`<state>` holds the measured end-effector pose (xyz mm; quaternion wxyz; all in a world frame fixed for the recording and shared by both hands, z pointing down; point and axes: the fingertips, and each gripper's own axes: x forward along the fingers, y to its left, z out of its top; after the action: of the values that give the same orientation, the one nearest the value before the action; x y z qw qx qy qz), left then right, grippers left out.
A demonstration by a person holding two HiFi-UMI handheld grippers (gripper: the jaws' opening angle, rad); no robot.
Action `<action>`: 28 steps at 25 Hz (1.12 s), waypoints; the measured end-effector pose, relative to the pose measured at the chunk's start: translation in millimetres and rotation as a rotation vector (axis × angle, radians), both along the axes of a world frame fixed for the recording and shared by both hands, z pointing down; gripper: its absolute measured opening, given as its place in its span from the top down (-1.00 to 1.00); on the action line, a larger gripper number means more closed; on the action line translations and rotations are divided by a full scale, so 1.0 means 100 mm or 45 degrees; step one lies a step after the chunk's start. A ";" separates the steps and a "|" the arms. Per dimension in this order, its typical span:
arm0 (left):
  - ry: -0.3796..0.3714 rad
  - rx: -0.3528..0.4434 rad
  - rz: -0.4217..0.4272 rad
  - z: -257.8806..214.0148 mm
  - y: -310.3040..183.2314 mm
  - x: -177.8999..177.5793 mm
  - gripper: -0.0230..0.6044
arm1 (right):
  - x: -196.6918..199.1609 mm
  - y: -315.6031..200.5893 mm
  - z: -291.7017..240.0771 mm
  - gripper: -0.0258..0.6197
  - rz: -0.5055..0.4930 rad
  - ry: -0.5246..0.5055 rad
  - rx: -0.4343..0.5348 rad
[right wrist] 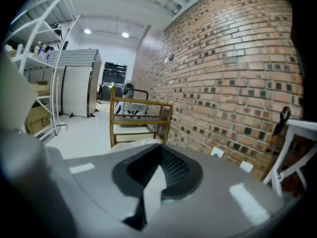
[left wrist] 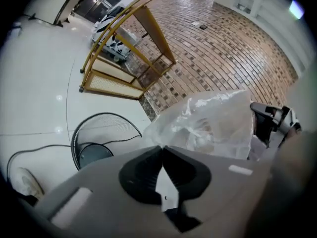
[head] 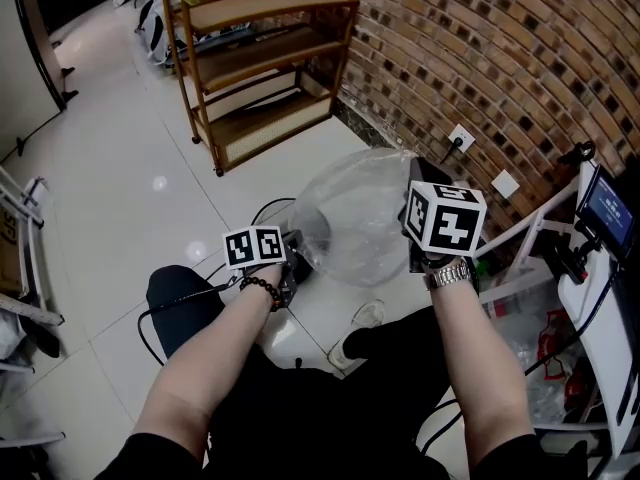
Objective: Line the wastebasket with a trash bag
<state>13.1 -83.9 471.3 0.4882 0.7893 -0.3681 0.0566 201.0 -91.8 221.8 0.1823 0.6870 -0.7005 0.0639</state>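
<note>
The white tiled floor [head: 110,168] and the brick wall [head: 480,58] frame everything, with a three-tier wooden shelf rack [head: 260,68] standing against the wall farther back.

The clear trash bag [head: 360,213] hangs in the air in front of the seated person, stretched between the two grippers. Its lower left edge runs to the left gripper [left wrist: 161,150], and its upper right edge runs to the right gripper [right wrist: 159,150]. It is thin, see-through film, billowed out into a rounded bubble with creases and bright glints (the floor shows through it). Its long axis slants from low on the person's left to higher on the right, and the bulge swells away from the person toward the wall. Which end is the mouth cannot be made out.

The wastebasket [left wrist: 106,128] is a round black wire-mesh bin on the floor, below and to the left of the left gripper and apart from the bag. Its open top faces up, with a dark cable trailing beside it.

The left gripper's jaws are pressed together on the bag's film, which fans out just past their tips. The right gripper's jaws are likewise closed tight on the film, a pale strip of which shows at the tips.
</note>
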 end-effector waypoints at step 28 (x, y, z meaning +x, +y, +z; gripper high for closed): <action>-0.398 0.101 0.072 -0.79 0.05 -1.35 0.92 | -0.59 -0.09 1.04 0.91 -0.157 -0.307 -0.324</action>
<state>-122.2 -78.9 392.8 0.3916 0.7996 -0.4192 0.1777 141.7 -101.2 325.8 0.1860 0.6015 -0.7444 0.2224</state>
